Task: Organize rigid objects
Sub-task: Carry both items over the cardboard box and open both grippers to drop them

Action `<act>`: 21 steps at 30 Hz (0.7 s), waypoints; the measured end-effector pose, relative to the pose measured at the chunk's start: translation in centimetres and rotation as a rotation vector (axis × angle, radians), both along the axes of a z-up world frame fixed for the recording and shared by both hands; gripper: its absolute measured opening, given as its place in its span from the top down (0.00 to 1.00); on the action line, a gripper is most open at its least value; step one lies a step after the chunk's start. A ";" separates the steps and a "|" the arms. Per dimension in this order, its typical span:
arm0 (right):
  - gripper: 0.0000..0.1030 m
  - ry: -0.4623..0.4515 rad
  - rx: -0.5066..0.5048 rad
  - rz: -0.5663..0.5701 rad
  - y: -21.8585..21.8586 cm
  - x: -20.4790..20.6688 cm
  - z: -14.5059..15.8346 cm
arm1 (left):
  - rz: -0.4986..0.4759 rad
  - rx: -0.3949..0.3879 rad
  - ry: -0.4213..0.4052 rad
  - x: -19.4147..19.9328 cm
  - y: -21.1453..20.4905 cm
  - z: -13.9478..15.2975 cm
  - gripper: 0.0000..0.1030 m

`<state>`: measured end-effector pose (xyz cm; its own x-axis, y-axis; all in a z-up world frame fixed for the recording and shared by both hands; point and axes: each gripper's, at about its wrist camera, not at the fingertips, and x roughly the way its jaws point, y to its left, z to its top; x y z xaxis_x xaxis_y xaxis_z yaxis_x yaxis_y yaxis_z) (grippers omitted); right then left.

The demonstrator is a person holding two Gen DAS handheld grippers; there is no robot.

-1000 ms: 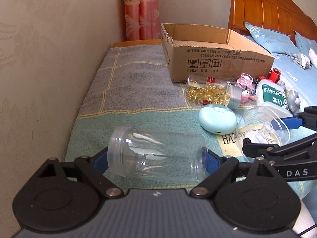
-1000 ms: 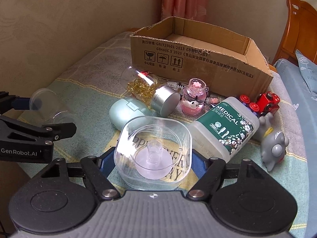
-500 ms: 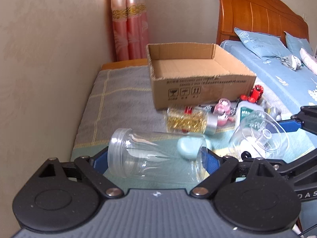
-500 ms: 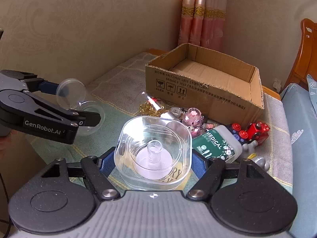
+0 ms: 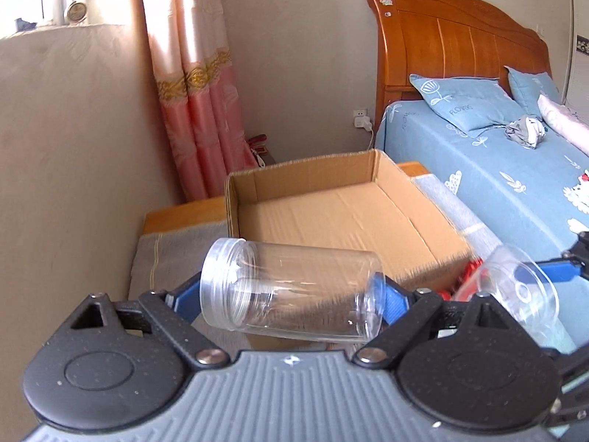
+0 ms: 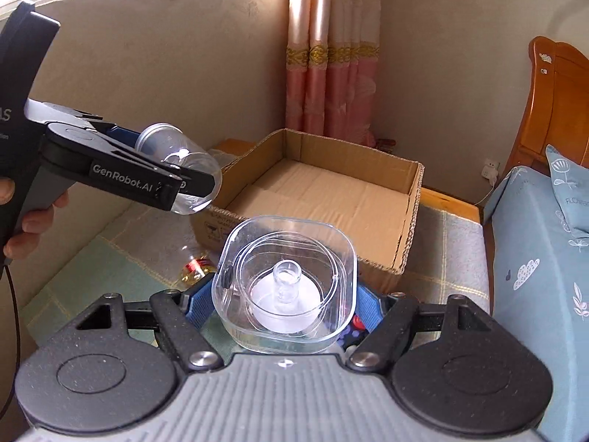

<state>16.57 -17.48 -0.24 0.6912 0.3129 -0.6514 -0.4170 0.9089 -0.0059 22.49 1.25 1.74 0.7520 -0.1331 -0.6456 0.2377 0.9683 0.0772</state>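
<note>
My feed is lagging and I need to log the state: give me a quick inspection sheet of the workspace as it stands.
Surface: low bench under a checked blanket, beside the wall.
Job's things: clear jar lying crosswise in the left claw; clear square container in the right claw; open cardboard box, nothing seen inside.
Clutter: gold-filled jar and red toy, both partly hidden.
Grippers: both claws clamp their loads, raised near the box.
Cables: black lead below the hand; white charger cord at the wall socket.
Surroundings: pink curtain, wooden headboard, blue bed.
</note>
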 end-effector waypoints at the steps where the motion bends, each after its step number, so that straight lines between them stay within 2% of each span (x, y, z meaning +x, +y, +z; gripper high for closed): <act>1: 0.22 -0.002 0.002 -0.004 -0.2 0.7 0.2 | 0.002 0.005 -0.001 1.1 -0.3 0.1 0.11; 8: 0.22 -0.024 -0.011 -0.023 -1.3 4.7 1.0 | 0.024 -0.007 0.028 8.6 -2.0 0.1 0.11; 12: 0.22 -0.027 -0.007 -0.036 -1.9 6.4 1.3 | 0.090 -0.019 0.053 11.6 -1.9 -0.9 0.09; 15: 0.22 -0.022 -0.001 -0.040 -2.2 7.2 1.3 | 0.094 -0.021 0.077 11.8 -1.4 -1.8 0.09; 21: 0.22 0.000 -0.008 -0.036 -2.1 9.2 0.9 | 0.093 -0.010 0.069 8.8 -0.3 -2.0 0.09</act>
